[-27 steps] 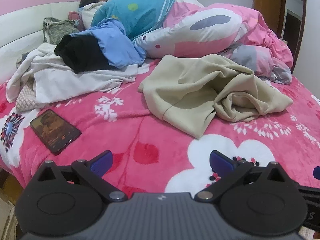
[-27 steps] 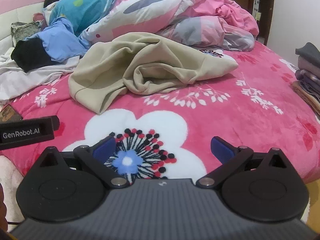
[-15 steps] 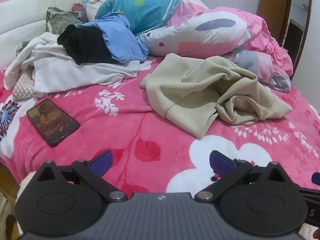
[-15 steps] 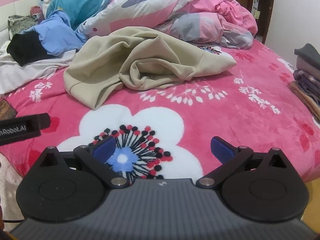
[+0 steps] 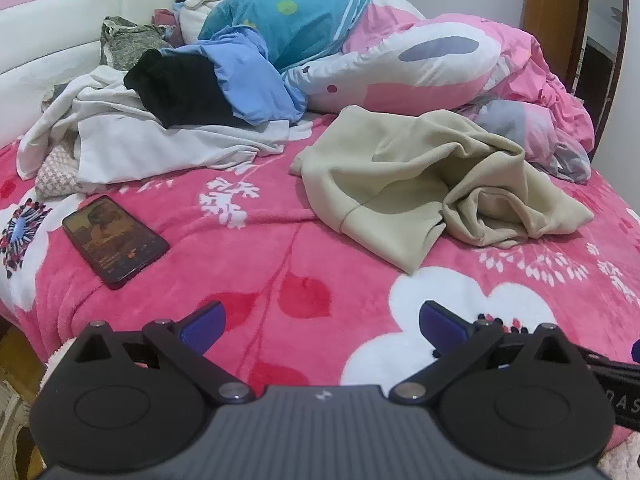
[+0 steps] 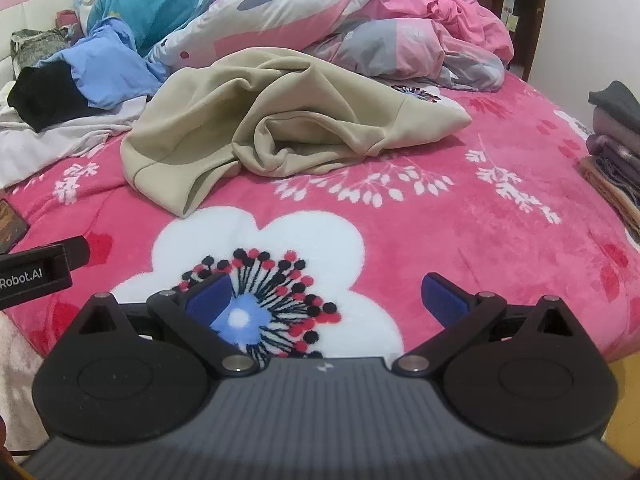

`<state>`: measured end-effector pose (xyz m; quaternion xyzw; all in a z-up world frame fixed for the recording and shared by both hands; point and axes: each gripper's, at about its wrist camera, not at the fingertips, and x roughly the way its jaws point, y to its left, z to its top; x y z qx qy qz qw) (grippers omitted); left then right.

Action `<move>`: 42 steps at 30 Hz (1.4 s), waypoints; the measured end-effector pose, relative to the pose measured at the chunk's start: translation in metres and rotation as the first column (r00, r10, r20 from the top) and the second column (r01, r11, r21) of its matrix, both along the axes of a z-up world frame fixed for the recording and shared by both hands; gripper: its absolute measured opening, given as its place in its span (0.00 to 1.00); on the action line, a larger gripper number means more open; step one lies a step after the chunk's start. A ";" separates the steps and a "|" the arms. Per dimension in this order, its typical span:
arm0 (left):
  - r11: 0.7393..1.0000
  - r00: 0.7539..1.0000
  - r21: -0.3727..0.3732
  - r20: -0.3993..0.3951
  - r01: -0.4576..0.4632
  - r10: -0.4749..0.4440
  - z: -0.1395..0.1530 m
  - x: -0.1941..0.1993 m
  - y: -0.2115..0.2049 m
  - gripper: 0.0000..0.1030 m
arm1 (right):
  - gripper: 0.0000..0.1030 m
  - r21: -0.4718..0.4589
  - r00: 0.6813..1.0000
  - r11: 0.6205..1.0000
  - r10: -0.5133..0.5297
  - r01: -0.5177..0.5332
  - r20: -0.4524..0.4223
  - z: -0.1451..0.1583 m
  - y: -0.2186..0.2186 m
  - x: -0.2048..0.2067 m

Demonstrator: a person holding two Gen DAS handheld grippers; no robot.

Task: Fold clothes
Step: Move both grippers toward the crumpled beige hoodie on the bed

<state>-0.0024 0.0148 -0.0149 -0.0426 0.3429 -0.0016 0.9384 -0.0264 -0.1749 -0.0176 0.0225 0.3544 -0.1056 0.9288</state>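
A crumpled beige garment (image 5: 420,184) (image 6: 280,120) lies in the middle of the pink flowered blanket (image 5: 280,256) (image 6: 460,232). My left gripper (image 5: 320,322) hovers over the blanket's near edge, open, with nothing between its blue pads. My right gripper (image 6: 326,294) is open too, above the big white flower print, a short way in front of the beige garment. The left gripper's body pokes into the right wrist view at the left edge. At the far left is a heap of white, black and blue clothes (image 5: 160,120) (image 6: 68,92).
A phone (image 5: 114,238) lies screen-up on the blanket at the left. A person (image 5: 280,28) lies at the head of the bed under a pink and blue quilt (image 5: 440,64). Folded dark clothes (image 6: 616,144) are stacked at the right edge.
Both grippers have moved forward over the bed toward the beige garment, which looks larger and closer now. Both stayed open.
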 end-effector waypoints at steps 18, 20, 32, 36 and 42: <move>0.999 1.000 0.037 0.009 0.021 -0.021 0.003 -0.005 -0.006 1.00 | 0.99 0.010 1.000 1.000 -0.021 0.021 0.003 -0.001 -0.003 -0.003; 0.999 1.000 0.038 0.006 0.024 -0.024 0.002 -0.005 -0.006 1.00 | 0.99 0.013 1.000 1.000 -0.024 0.024 0.001 -0.001 -0.004 -0.003; 0.999 1.000 0.043 -0.003 0.017 -0.017 0.001 -0.004 -0.007 1.00 | 0.99 0.022 0.999 0.999 -0.032 0.032 -0.004 -0.004 -0.006 -0.002; 0.999 1.000 0.046 -0.009 0.015 -0.015 -0.001 -0.003 -0.007 1.00 | 0.99 0.028 0.999 0.999 -0.035 0.035 -0.004 -0.005 -0.008 -0.002; 0.998 1.000 0.054 -0.010 0.013 -0.013 -0.003 -0.001 -0.007 1.00 | 0.99 0.048 0.999 0.998 -0.043 0.044 -0.010 -0.007 -0.011 0.000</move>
